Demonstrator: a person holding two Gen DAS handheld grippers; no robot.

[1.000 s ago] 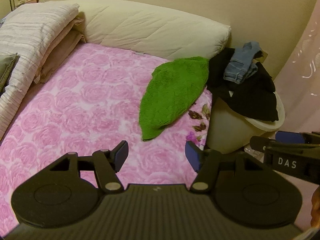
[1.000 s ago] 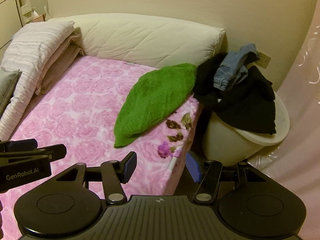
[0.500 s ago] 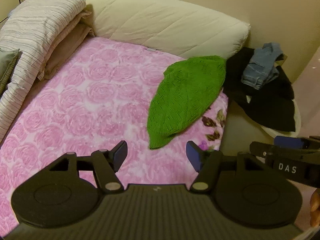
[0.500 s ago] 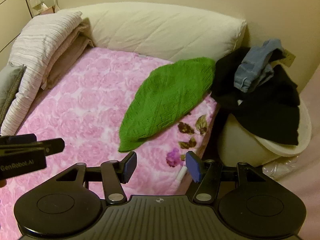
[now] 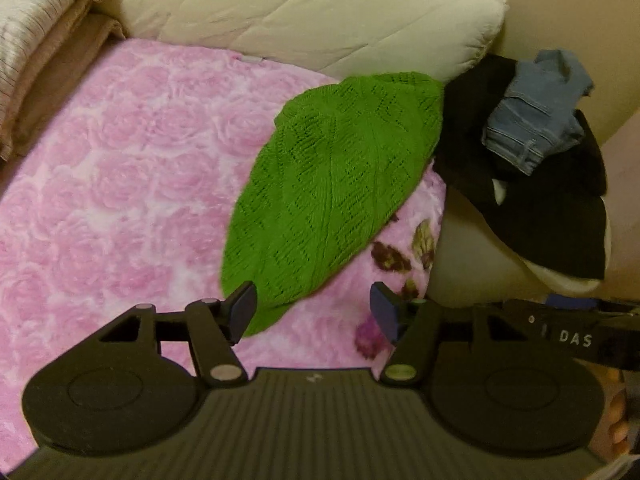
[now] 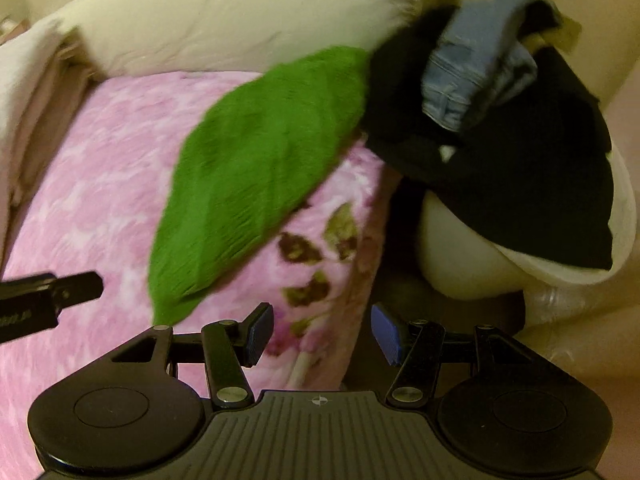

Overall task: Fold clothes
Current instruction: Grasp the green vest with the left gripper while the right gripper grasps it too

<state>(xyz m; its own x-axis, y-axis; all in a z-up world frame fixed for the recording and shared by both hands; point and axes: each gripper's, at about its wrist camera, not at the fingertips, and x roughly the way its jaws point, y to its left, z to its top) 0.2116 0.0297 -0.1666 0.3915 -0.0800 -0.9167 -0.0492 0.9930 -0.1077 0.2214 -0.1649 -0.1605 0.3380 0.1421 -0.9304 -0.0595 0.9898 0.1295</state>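
A green knitted garment (image 5: 336, 196) (image 6: 260, 176) lies across the pink rose-patterned bedspread (image 5: 120, 184) (image 6: 92, 184), reaching toward the bed's right edge. My left gripper (image 5: 313, 310) is open just short of the garment's near tip, nothing between its blue pads. My right gripper (image 6: 322, 334) is also open and empty, hovering over the bed's right edge. A black garment (image 5: 532, 208) (image 6: 520, 168) and blue jeans (image 5: 536, 120) (image 6: 476, 68) are heaped on a cream laundry basket (image 5: 472, 256) (image 6: 464, 252) beside the bed.
A long cream pillow (image 5: 312, 16) (image 6: 224, 20) lies against the wall behind the bed. Folded striped and beige bedding (image 5: 44, 36) is stacked at the left. The other gripper shows at each view's edge: the right gripper's body (image 5: 576, 336), the left gripper's body (image 6: 48, 300).
Both grippers have moved forward toward the green garment, which now looks much larger. The right wrist view is blurred with motion. Both stay open.
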